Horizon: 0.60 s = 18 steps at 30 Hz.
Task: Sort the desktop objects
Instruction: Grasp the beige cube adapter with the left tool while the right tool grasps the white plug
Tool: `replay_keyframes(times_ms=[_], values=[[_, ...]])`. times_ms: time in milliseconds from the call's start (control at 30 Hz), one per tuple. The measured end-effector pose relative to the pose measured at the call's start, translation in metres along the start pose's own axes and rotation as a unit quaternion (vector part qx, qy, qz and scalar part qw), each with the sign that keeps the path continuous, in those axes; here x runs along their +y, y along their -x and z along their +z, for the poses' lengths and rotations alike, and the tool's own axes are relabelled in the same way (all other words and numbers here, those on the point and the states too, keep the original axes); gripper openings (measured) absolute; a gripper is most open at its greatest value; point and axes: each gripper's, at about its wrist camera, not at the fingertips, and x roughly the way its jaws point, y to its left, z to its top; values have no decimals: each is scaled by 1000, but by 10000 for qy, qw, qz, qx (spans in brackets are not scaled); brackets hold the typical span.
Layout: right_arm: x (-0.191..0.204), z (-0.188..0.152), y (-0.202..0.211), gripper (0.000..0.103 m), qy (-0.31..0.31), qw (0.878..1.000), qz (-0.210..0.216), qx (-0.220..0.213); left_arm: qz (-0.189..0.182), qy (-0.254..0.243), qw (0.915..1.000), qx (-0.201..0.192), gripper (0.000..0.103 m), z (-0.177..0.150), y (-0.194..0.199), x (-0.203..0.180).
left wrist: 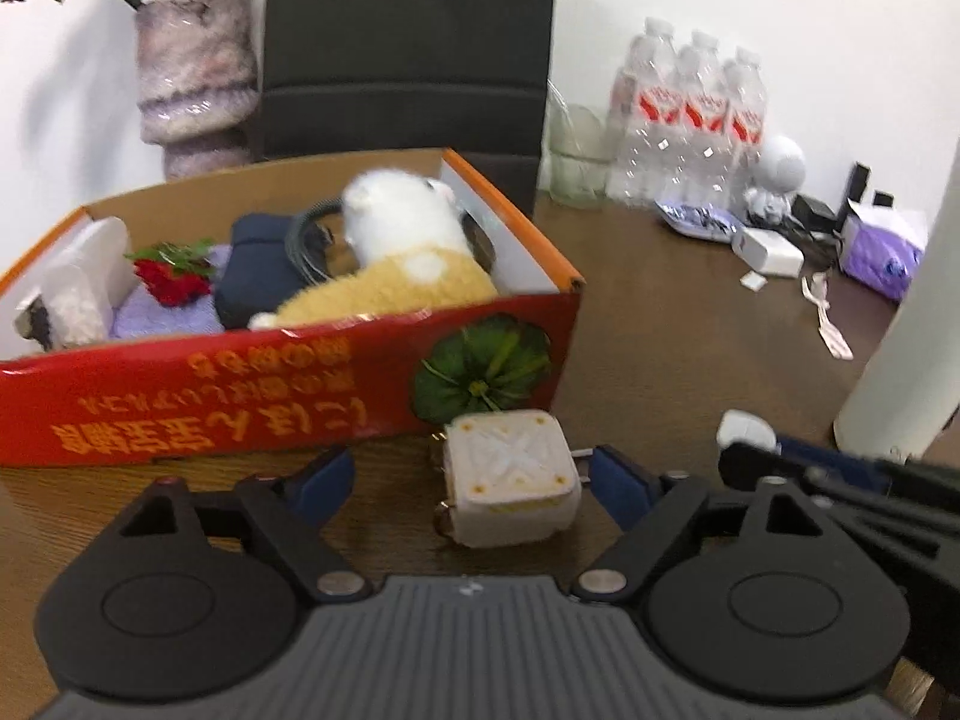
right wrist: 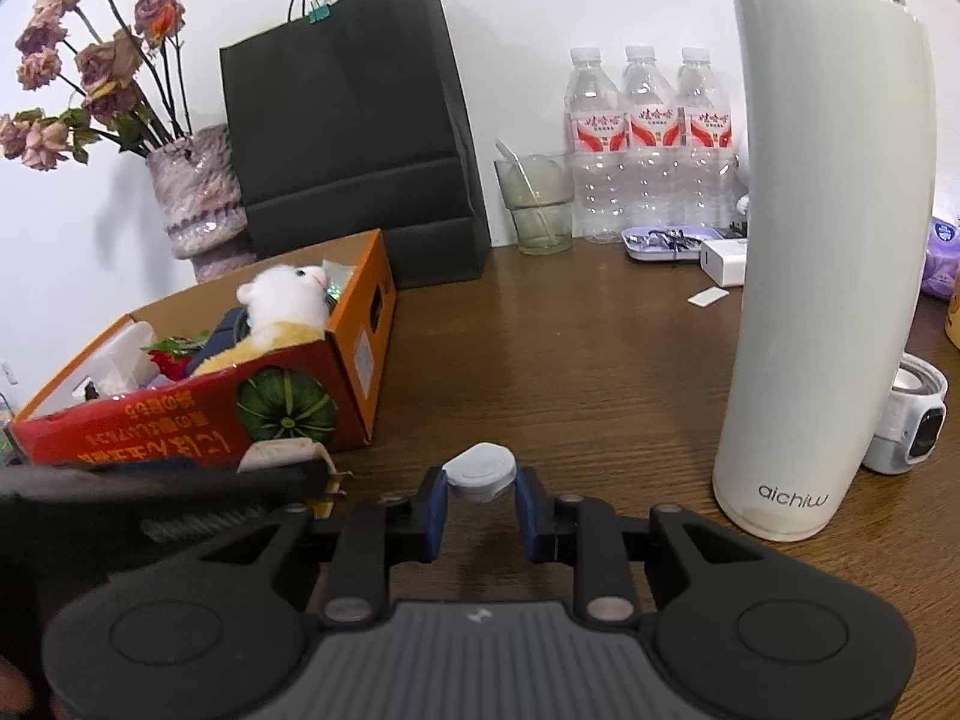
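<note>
A cream square pouch (left wrist: pixel 510 474) with a stitched X lies on the brown table just in front of the red cardboard box (left wrist: pixel 240 396). My left gripper (left wrist: pixel 471 483) stands open around the pouch, which sits nearer the right finger; the pads do not press it. The box holds a white-and-yellow plush toy (left wrist: pixel 396 258), a red rose (left wrist: pixel 174 279) and a navy pouch (left wrist: pixel 258 270). My right gripper (right wrist: pixel 482 480) is shut on a small white round case (right wrist: pixel 480 468), low over the table to the right of the box. That case (left wrist: pixel 744 427) also shows at the right of the left wrist view.
A tall white flask (right wrist: pixel 822 300) stands close on the right, with a small white device (right wrist: pixel 912 420) behind it. At the back are a black paper bag (right wrist: pixel 354 138), a vase of dried flowers (right wrist: pixel 195 192), a glass (right wrist: pixel 540 204), three water bottles (right wrist: pixel 648 138) and a white charger (left wrist: pixel 768 249).
</note>
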Motion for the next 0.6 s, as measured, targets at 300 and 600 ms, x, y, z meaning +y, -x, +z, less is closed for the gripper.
replay_keyframes(times_ms=[300, 600], values=[[12, -3, 2, 23, 202, 9996, 172, 6, -129, -165, 9998, -60, 46, -6, 18, 9], [48, -17, 13, 23, 699, 9927, 984, 15, 573, 453, 9973, -71, 44, -45, 89, 71]])
